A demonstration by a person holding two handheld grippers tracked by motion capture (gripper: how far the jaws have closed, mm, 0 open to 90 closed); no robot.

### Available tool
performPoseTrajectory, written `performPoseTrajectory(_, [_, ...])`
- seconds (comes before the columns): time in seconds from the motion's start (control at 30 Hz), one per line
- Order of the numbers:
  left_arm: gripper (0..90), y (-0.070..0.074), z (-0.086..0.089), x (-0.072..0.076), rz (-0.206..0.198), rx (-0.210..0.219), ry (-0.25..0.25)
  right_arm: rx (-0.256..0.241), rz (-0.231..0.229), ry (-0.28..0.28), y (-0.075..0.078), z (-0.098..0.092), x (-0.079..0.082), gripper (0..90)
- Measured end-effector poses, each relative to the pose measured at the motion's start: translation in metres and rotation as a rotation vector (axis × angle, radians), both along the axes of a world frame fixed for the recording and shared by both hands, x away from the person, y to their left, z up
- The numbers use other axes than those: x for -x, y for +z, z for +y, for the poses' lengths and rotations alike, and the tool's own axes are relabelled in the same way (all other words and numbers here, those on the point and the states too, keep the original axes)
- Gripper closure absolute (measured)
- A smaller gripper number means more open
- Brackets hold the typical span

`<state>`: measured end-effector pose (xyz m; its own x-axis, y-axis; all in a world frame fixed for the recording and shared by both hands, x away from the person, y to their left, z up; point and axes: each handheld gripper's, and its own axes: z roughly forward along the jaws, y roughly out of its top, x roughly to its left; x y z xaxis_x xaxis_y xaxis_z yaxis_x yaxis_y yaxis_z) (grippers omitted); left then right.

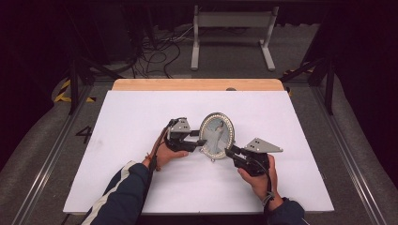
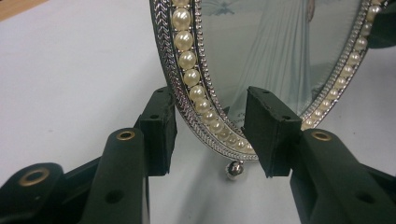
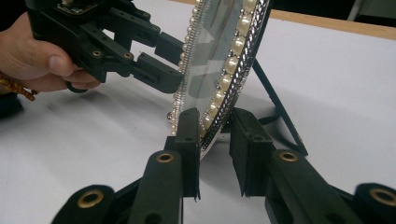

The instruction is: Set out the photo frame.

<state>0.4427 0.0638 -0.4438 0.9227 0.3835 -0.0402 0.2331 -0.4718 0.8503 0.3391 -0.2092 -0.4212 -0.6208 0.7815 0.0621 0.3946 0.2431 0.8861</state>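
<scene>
Standing upright near the middle of the white table is an oval picture frame rimmed with pearls, with both grippers at its lower edge. From the left, the left gripper has its jaws set around the rim, one pad behind the frame and one in front of the glass; they sit partly apart, and whether the pads actually press the rim is hard to tell. From the near right, the right gripper straddles the lower edge likewise, one pad against the pearl side and the other a little off the back.

A small silver ball foot rests on the table under the frame. Behind the frame a thin black easel leg slants down to the table, just beside the right gripper's outer jaw. Beyond the table's far wooden edge lie loose cables and a grey metal stand on the floor.
</scene>
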Motion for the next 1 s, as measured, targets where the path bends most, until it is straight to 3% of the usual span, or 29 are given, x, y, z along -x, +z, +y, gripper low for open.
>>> performPoseTrajectory(0.23, [55.4,0.001,0.003,0.007,-0.021,-0.014,0.016,0.006,-0.001,-0.003,0.0,-0.002,-0.003,73.5])
performPoseTrajectory(0.5, [55.5,0.004,0.007,0.015,-0.014,-0.03,0.011,-0.001,0.005,-0.013,0.0,-0.003,-0.004,73.5])
performPoseTrajectory(0.67, [57.3,0.007,0.008,0.021,-0.045,-0.052,0.011,0.0,-0.005,-0.023,0.0,-0.004,-0.004,73.4])
performPoseTrajectory(1.0, [58.0,0.009,0.007,0.021,-0.047,-0.031,0.052,0.006,-0.025,-0.035,0.001,-0.003,-0.002,72.1])
